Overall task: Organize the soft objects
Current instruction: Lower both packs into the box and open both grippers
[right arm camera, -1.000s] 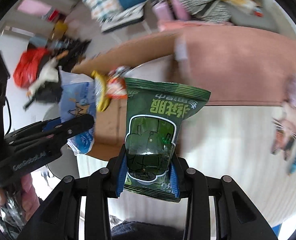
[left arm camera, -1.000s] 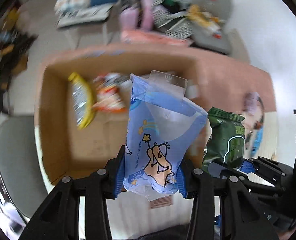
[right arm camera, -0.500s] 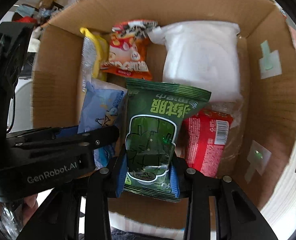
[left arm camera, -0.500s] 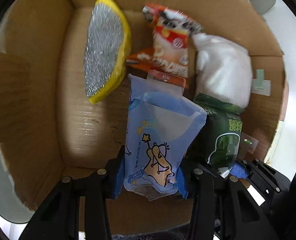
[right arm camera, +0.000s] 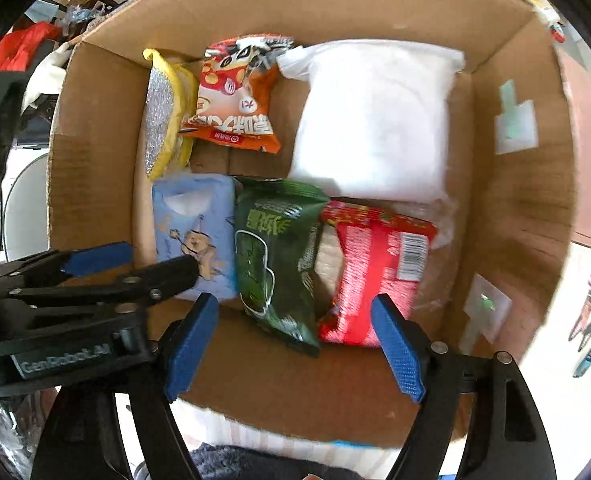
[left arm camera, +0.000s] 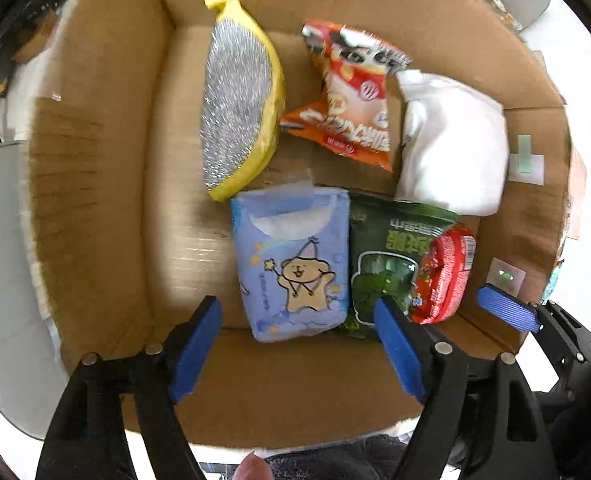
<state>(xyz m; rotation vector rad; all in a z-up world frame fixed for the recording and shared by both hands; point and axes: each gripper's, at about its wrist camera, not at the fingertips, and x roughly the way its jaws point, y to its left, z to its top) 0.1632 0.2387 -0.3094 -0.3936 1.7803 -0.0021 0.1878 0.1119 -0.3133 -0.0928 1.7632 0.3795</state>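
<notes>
I am hovering over the box [left arm camera: 95,160], where the soft things are lying: white pack [right arm camera: 375,120], scourer [left arm camera: 239,108], orange bag [left arm camera: 355,100], blue pack [left arm camera: 291,268], green bag [right arm camera: 275,256], red pack [right arm camera: 375,264]. My left gripper [left arm camera: 299,344] and right gripper [right arm camera: 295,340] are both gaping wide, holding nothing. I judge this the release step; next I am lifting clear for more. The green bag is partly hiding the red pack, and the box's near wall is cut off.
</notes>
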